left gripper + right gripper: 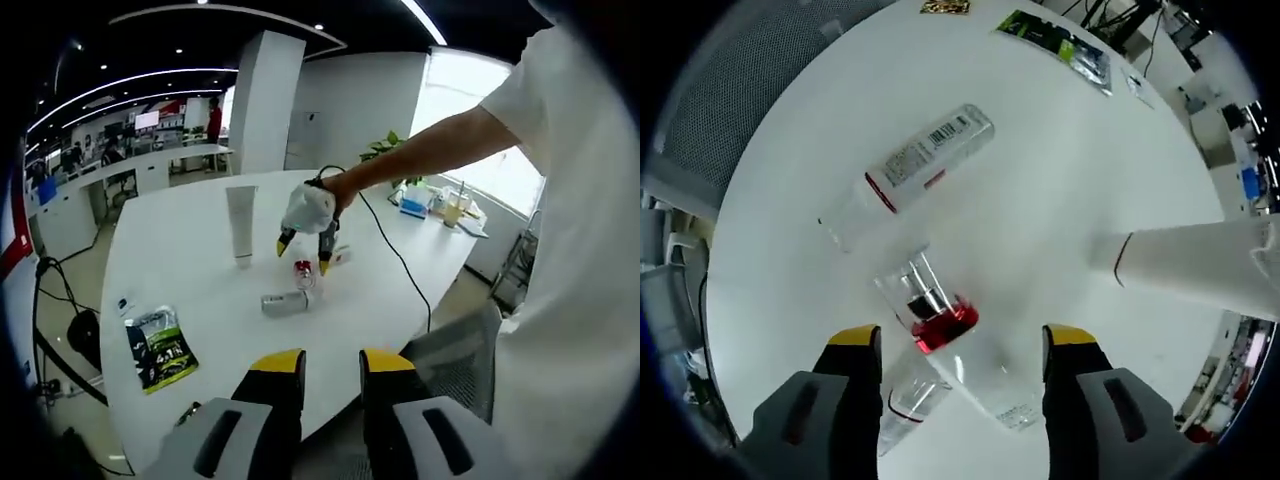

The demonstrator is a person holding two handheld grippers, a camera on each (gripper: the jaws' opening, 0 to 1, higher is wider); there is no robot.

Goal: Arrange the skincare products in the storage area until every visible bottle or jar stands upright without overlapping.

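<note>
Yellow-tipped fingers [849, 350] of the right gripper [962, 345] rise at the near edge of the right gripper view, spread wide and holding nothing, straddling a small clear bottle with red liquid [928, 312] that stands on the white worktop [1040, 190]. Just beyond the red bottle lies a clear bottle with a printed label [908, 170], flat on its side. Nearer than the red bottle, between the fingers, two more clear containers lie tipped over (their exact shape is hard to read), and one seems to touch the red bottle's base. Off to one side of the red bottle, well apart, stands a tall white tube [1200, 262].

In the left gripper view the left gripper [330, 365] hangs back at the worktop's near edge, its fingers parted and empty, looking across at the red bottle [304, 273], the lying bottle [285, 302] beside it and the upright tube [241, 222] beyond. A green-and-black sachet [160, 346] lies nearer the camera than the red bottle, away from the bottles.

The step in hand looks like taking a bottle from the cluster. To do it well, the right gripper should descend squarely, close on one body only, and avoid nudging the neighbours; a lying bottle should be gripped mid-body, tilted upright, and set down in bare space away from the red bottle.
</note>
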